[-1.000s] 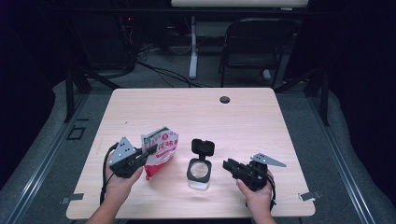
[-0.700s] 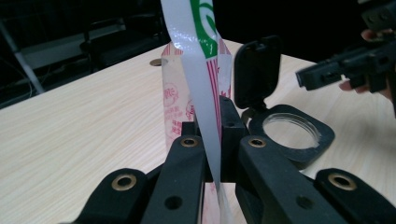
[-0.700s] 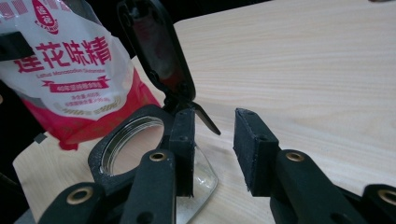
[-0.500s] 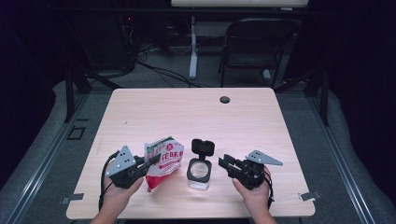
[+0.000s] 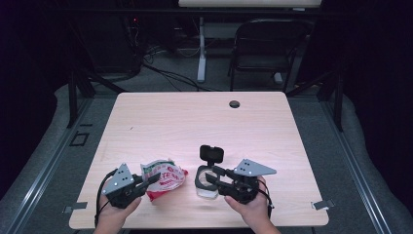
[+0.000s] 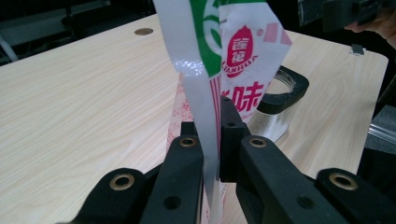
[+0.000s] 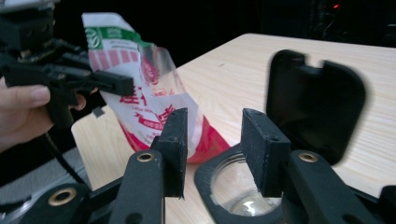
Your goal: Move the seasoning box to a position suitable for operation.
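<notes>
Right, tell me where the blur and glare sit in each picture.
High view: sharp, table evenly lit, dark surround. Left gripper view: bag sharp, a small glint on its clear film, the claw's near arms soft. Right gripper view: the lid has smeared edges, the bag is soft, and a bright sheen lies on the far tabletop.

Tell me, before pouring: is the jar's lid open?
Open: the black flip lid stands up behind the clear jar, baring its mouth.

Both grippers matte black: left gripper (image 5: 146,182), right gripper (image 5: 213,175). Grey triangular top plates. Brass-ringed screw holes behind blocky square jaws. Black cables trailing.
</notes>
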Motion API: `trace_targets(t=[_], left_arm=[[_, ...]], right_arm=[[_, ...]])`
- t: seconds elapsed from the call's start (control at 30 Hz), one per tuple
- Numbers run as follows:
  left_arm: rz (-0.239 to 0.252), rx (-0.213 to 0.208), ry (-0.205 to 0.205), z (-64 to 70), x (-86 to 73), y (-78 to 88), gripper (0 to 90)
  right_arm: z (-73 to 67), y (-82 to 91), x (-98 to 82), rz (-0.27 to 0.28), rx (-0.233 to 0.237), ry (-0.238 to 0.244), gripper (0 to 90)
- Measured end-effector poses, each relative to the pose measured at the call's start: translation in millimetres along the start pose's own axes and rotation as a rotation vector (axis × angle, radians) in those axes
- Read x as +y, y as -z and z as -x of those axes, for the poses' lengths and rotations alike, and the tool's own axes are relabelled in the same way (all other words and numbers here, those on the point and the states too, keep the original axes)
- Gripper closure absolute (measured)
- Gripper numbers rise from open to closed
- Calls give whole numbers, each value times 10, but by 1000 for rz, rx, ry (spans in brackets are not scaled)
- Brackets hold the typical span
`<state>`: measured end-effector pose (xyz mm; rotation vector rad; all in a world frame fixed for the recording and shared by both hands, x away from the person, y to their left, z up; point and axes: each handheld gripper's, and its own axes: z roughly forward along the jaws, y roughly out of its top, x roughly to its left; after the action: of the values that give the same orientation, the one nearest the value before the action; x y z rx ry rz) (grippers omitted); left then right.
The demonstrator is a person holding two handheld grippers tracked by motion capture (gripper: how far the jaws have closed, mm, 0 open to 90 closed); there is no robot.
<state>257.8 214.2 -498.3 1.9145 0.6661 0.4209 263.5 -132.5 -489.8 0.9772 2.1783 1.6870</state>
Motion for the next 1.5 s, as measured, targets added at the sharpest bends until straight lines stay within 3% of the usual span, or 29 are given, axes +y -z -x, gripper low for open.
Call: trace_targets(t=[0.2, 0.37, 0.53, 0.67, 0.77, 0.87, 1.1, 1.2, 1.3, 1.37, 1.4, 1.47, 1.5], left_arm=[[-9, 11, -12, 33, -2, -7, 895], [14, -1, 19, 25, -48, -6, 896], [39, -11, 50, 18, -91, 13, 893], [46, 3, 47, 51, -112, 28, 876], [49, 0, 38, 65, -121, 33, 863], [47, 23, 38, 80, -130, 48, 850], [59, 28, 52, 70, -146, 101, 868], [60, 19, 53, 69, -156, 111, 869], [53, 43, 40, 89, -158, 114, 851], [38, 38, 24, 95, -157, 124, 838], [44, 50, 29, 100, -162, 117, 834], [37, 33, 43, 78, -173, 117, 823], [41, 51, 46, 82, -179, 112, 815]], right_arm=[[-97, -276, 42, -35, 83, -40, 620], [-264, -471, 64, -54, 135, -4, 591], [-345, -596, 43, -94, 111, 28, 578], [-383, -666, 21, -121, 91, 49, 618], [-386, -711, 1, -148, 67, 66, 707], [-373, -740, -8, -162, 76, 58, 740], [-339, -807, -17, -188, 83, 25, 742], [-345, -842, -25, -202, 71, 40, 779], [-355, -861, -24, -210, 66, 52, 834], [-377, -874, -20, -220, 61, 86, 881], [-377, -875, -18, -223, 66, 86, 885], [-362, -880, -11, -231, 90, 74, 891], [-360, -884, -10, -228, 96, 65, 895]])
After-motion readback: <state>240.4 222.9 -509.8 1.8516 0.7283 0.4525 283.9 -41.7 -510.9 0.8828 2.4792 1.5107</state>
